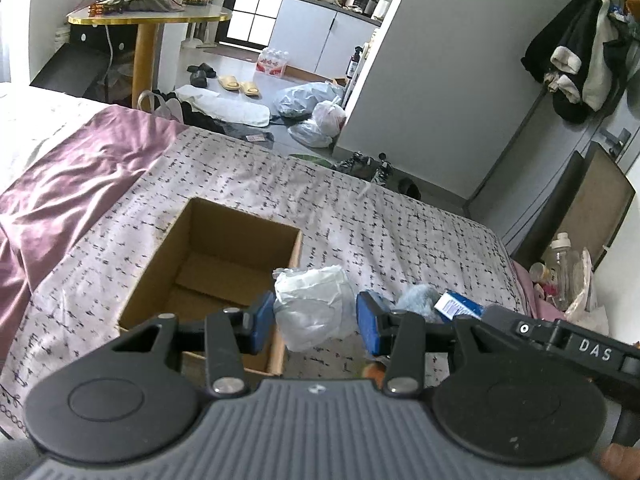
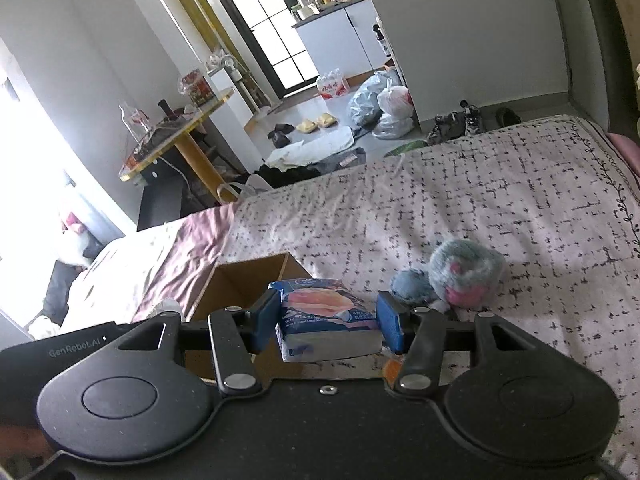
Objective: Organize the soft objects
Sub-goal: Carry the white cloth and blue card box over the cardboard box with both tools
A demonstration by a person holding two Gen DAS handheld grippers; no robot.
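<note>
On the patterned bedspread (image 2: 460, 200), empty cardboard box (image 1: 224, 248) sits open-topped, ready to receive. Left gripper (image 1: 316, 318) clamped on crumpled plastic bag (image 1: 314, 304); right gripper (image 2: 328, 322) clamped on tissue pack (image 2: 326, 320), both held near box, likely for dropping in. Plush toy (image 2: 460, 272) lies on bed, unsorted.

So the open cardboard box (image 1: 208, 264) sits on the bed (image 1: 400, 216) with nothing inside, mouth wide open, easy drop from above. My left tongs (image 1: 316, 318) are clamped on a crumpled plastic bag (image 1: 312, 308) right beside the box's near corner. My right tongs (image 2: 328, 318) grip a tissue pack (image 2: 326, 320) just beside them, so the two crowd each other. A fluffy plush toy (image 2: 460, 272) lies off to the right. The far bedspread is bare; the purple sheet (image 1: 72, 184) bunches left of the box.
</note>
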